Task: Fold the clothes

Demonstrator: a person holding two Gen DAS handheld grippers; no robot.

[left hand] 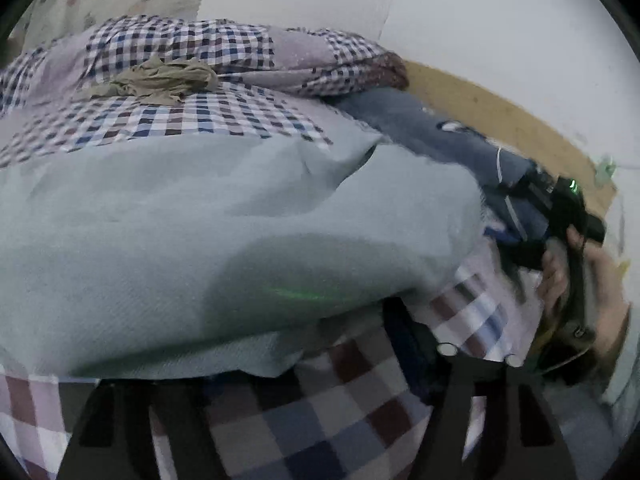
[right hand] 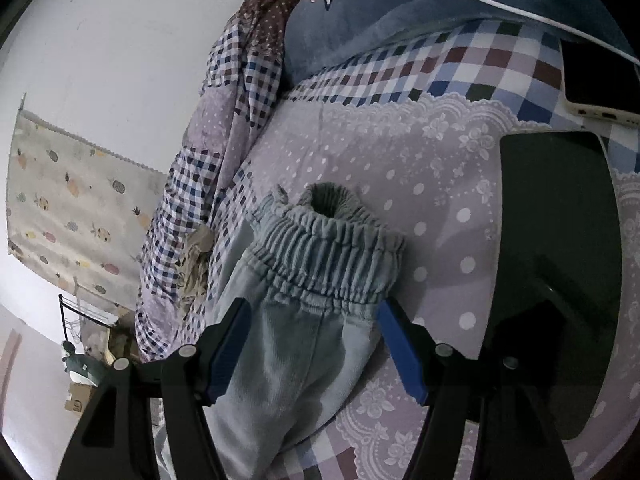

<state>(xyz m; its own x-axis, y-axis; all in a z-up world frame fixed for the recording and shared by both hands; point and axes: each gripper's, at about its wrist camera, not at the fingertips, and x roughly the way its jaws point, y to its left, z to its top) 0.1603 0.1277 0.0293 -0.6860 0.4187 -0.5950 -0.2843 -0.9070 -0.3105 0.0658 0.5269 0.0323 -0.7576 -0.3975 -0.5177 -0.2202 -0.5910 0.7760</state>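
Observation:
Light blue-grey trousers (left hand: 224, 240) lie on a checked bedspread (left hand: 320, 420). In the left wrist view the cloth fills the middle and drapes over the tips of my left gripper (left hand: 256, 364), whose fingers stand wide apart, open. In the right wrist view the gathered elastic waistband (right hand: 324, 240) points away from me. My right gripper (right hand: 314, 348) is open, its blue pads (right hand: 400, 352) on either side of the trousers (right hand: 296, 360) just below the waistband, not pressing them. A hand (left hand: 556, 276) holds the right gripper (left hand: 560, 216) at the right of the left wrist view.
A blue pillow (right hand: 380, 8) and a rolled checked quilt (right hand: 224, 120) lie at the head of the bed. A crumpled beige cloth (left hand: 160, 80) sits by the quilt. A phone (right hand: 592, 76) and a flat black panel (right hand: 560, 260) lie to the right. A wall with a fruit-print cloth (right hand: 72, 208) is beyond.

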